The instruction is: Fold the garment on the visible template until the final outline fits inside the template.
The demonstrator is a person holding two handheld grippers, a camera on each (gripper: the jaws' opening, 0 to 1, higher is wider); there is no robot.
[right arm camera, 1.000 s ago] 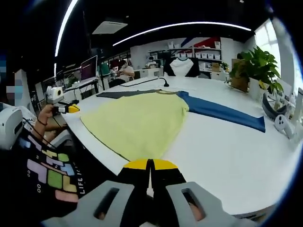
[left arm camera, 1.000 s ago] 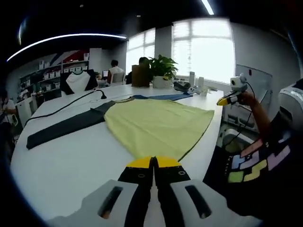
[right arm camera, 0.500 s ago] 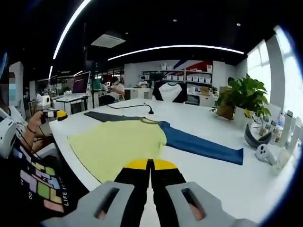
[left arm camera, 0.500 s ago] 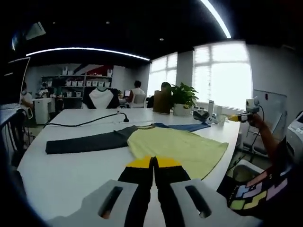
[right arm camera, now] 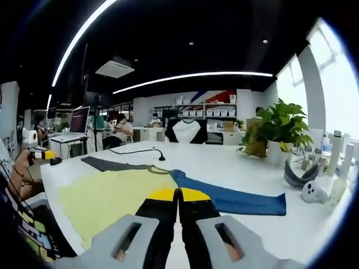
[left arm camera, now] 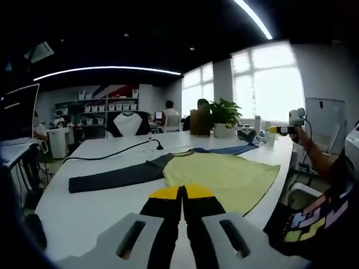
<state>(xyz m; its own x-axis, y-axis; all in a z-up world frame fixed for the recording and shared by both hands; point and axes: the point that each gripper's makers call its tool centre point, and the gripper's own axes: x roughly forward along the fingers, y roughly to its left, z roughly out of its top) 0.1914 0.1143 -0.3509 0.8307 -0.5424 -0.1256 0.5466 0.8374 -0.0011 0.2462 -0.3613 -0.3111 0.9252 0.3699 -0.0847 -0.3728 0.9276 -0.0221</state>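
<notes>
Lying ahead of tool (left arm camera: 182, 193) — garment (left arm camera: 224, 176)

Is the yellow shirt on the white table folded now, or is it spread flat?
Spread flat. The yellow shirt lies open on the white table, dark sleeve and blue sleeve stretched sideways.

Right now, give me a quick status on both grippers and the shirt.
Left gripper shut, empty. Right gripper shut, empty. Shirt flat on table, sleeves spread, unfolded. Black cable beyond it.
</notes>
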